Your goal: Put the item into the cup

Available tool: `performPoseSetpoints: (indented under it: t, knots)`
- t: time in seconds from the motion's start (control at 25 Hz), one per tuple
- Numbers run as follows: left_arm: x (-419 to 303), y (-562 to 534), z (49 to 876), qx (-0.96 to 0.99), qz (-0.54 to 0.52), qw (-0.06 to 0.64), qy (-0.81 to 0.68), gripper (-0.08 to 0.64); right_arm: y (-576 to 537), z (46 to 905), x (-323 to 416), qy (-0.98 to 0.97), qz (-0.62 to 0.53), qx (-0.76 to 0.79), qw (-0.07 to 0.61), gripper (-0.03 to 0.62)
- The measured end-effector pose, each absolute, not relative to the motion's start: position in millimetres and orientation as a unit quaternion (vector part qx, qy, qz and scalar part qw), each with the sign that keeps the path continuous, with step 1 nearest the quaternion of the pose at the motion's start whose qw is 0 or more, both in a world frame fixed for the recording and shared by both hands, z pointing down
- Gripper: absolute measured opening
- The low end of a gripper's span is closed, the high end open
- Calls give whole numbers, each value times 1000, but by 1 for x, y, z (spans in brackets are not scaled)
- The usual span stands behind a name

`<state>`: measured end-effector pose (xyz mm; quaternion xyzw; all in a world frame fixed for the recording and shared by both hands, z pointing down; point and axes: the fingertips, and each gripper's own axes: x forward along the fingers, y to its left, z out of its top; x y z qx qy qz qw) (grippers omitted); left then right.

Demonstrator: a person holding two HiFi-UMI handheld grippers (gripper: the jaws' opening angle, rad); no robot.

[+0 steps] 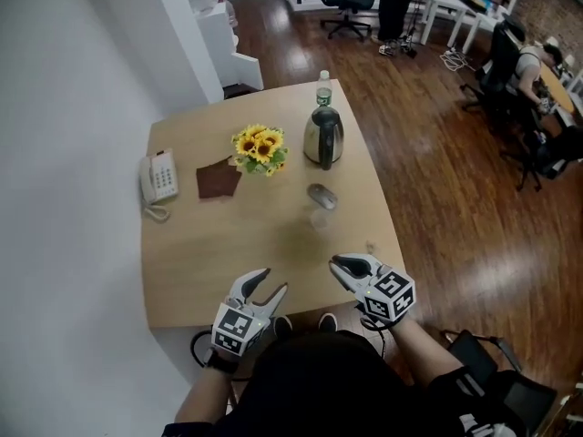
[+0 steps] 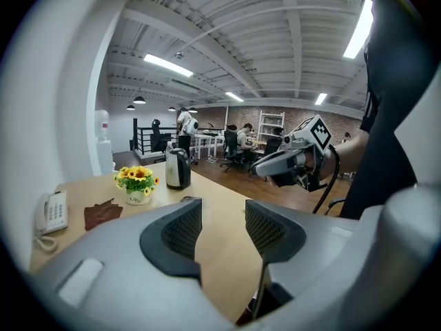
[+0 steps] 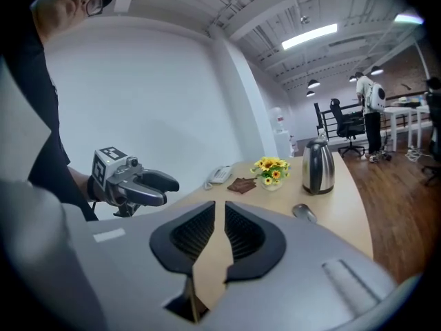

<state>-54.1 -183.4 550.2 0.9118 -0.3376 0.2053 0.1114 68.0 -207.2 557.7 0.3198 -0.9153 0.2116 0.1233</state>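
A clear plastic cup [image 1: 319,218] stands upright near the middle of the wooden table [image 1: 200,262]. Just behind it lies a grey oval item [image 1: 321,195], which the right gripper view shows as the grey oval item [image 3: 303,212]. A tiny pale object [image 1: 370,245] lies near the table's right edge. My left gripper [image 1: 275,280] hovers over the near edge, open and empty. My right gripper [image 1: 337,264] hangs over the near right corner; its jaws stand a narrow gap apart with nothing between them. Both are well short of the cup.
A steel kettle [image 1: 322,136] with a bottle [image 1: 323,92] behind it stands at the back. A pot of sunflowers [image 1: 260,149], a brown cloth [image 1: 218,179] and a white telephone [image 1: 158,177] lie to the left. Office chairs and desks fill the far room.
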Motion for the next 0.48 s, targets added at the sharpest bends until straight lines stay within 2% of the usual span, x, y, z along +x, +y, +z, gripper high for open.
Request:
performPoseSetpoints:
  t: [0.24, 0.48]
  knots:
    - [-38, -197, 559, 921, 211, 108, -310, 198, -238, 591, 107, -889, 210, 372, 166, 89]
    - [-15, -205, 572, 926, 227, 109, -282, 201, -259, 647, 163, -849, 192, 420, 257, 109]
